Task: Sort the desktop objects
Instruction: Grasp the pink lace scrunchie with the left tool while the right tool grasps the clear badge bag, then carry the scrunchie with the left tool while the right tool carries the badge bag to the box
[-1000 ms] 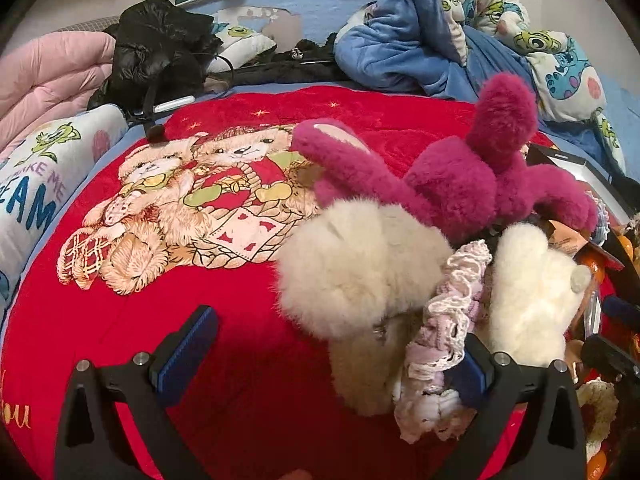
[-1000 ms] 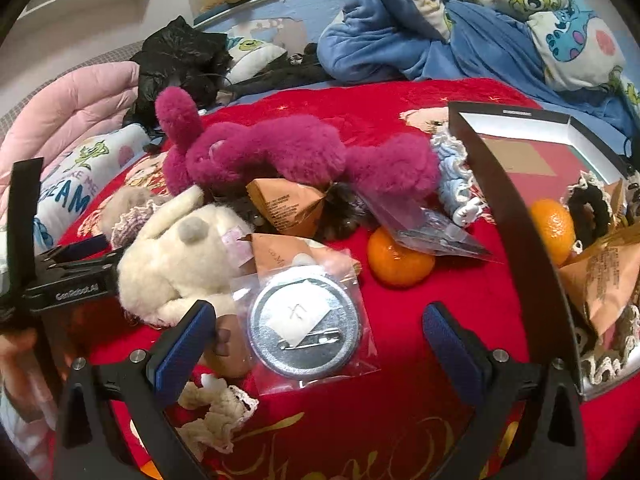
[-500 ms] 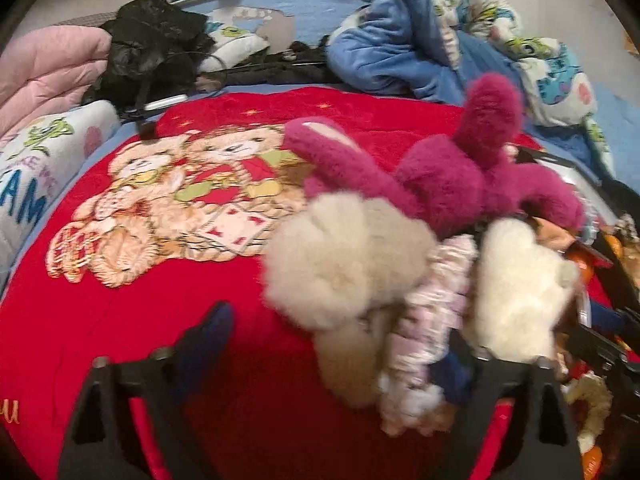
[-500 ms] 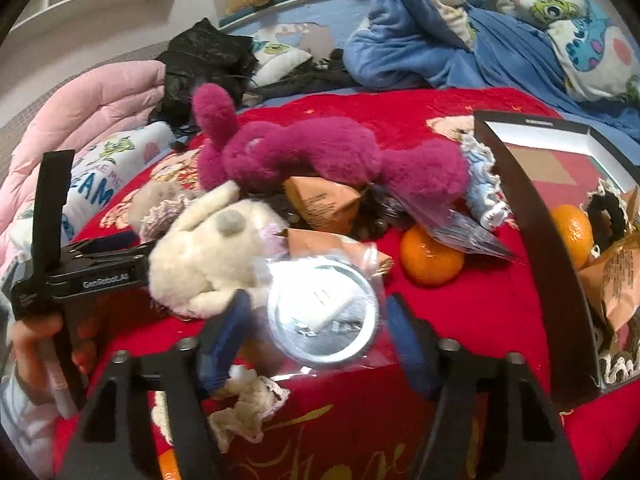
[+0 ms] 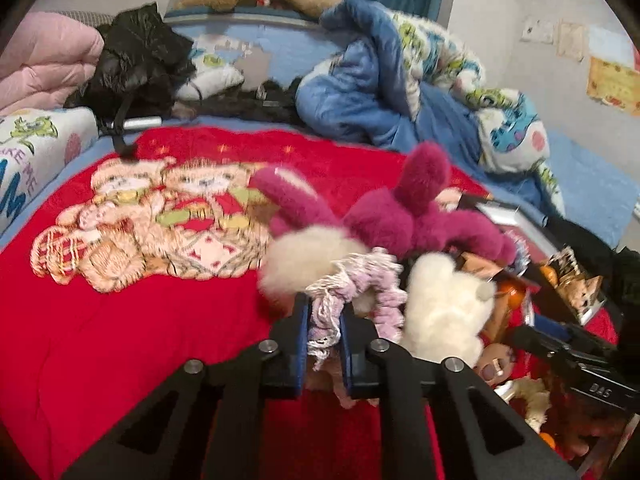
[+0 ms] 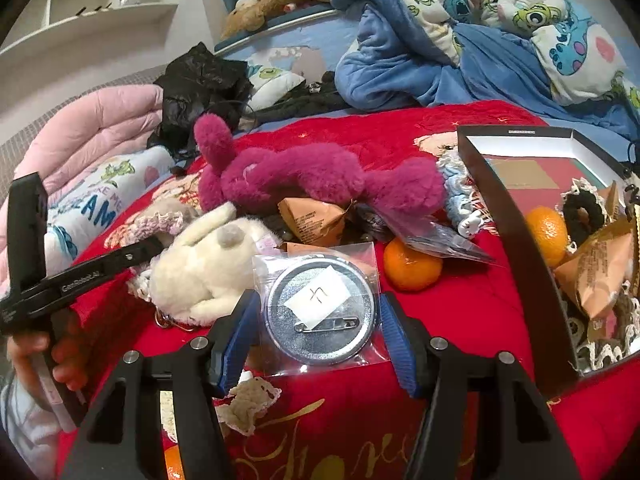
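Observation:
My left gripper (image 5: 324, 332) is shut on a pink and white lace scrunchie (image 5: 360, 280), beside a beige pompom (image 5: 308, 256) and a cream plush (image 5: 444, 304). A magenta plush (image 5: 400, 216) lies behind them. In the right wrist view a hand holds the left gripper (image 6: 150, 245) at the left, its tips at the scrunchie (image 6: 156, 220). My right gripper (image 6: 318, 332) is shut on a round silver pin badge in a clear bag (image 6: 320, 312), one blue pad against each side of the bag. The badge sits low over the red blanket (image 6: 460, 320).
A black open box (image 6: 516, 240) at the right holds a tangerine (image 6: 546, 232), a black scrunchie (image 6: 584, 212) and tan packets. Another tangerine (image 6: 412, 268), a tan packet (image 6: 312, 216) and a blue lace scrunchie (image 6: 460, 196) lie by the plush. Blue bedding is heaped behind.
The left jaws went from wide open to shut on the lace scrunchie, and the gripper tipped upward. The right jaws narrowed from wide open onto the bagged badge.

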